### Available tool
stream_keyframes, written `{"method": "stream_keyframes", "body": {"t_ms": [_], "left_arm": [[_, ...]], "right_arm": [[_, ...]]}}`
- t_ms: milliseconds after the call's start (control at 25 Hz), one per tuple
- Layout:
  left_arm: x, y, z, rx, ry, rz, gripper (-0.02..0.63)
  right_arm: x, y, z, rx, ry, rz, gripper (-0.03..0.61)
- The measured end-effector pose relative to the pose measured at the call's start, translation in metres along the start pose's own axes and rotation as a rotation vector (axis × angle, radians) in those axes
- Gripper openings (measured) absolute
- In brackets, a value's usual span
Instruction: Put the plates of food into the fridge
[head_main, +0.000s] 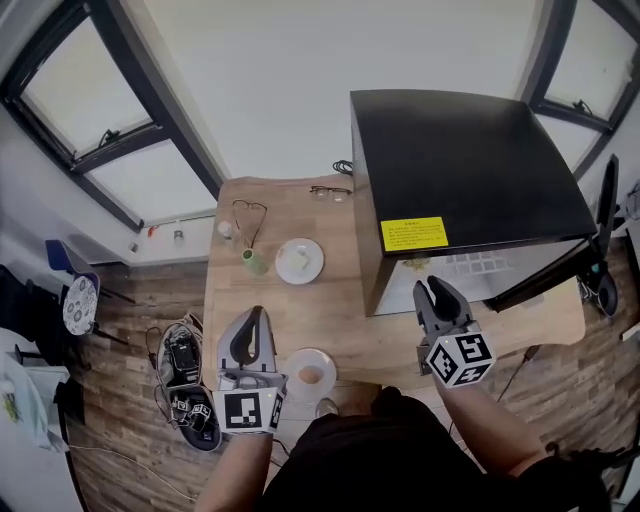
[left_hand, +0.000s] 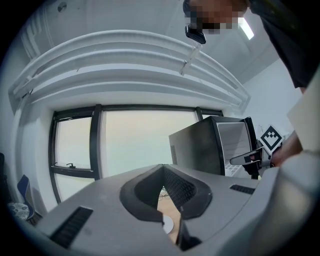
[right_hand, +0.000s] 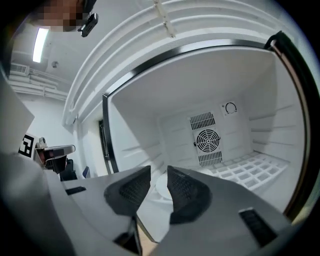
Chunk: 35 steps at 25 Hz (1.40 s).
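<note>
A black mini fridge stands on the wooden table with its door swung open to the right. One white plate of food sits mid-table; another lies at the near edge. My right gripper is at the fridge mouth, jaws apart and empty. In the right gripper view it faces the white interior, where a pale plate rests on the floor. My left gripper hovers left of the near plate, tips together and empty.
A green cup, a looped cord and a pair of glasses lie on the far part of the table. Inside the fridge are a rear fan and a wire shelf. Gear and cables sit on the floor at left.
</note>
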<state>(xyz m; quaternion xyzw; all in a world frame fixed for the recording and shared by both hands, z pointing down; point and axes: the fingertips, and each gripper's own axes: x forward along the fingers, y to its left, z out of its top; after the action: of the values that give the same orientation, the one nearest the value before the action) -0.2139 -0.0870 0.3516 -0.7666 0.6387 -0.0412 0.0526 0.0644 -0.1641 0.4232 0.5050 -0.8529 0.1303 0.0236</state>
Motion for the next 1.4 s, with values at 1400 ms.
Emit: {"method": "stream_keyframes", "body": {"t_ms": [1400], "left_arm": [[-0.114,0.078,-0.076,-0.007,0.078,-0.086,0.003]], "right_arm": [[-0.063,0.168,-0.269,0.432,0.314,0.130,0.120]]}}
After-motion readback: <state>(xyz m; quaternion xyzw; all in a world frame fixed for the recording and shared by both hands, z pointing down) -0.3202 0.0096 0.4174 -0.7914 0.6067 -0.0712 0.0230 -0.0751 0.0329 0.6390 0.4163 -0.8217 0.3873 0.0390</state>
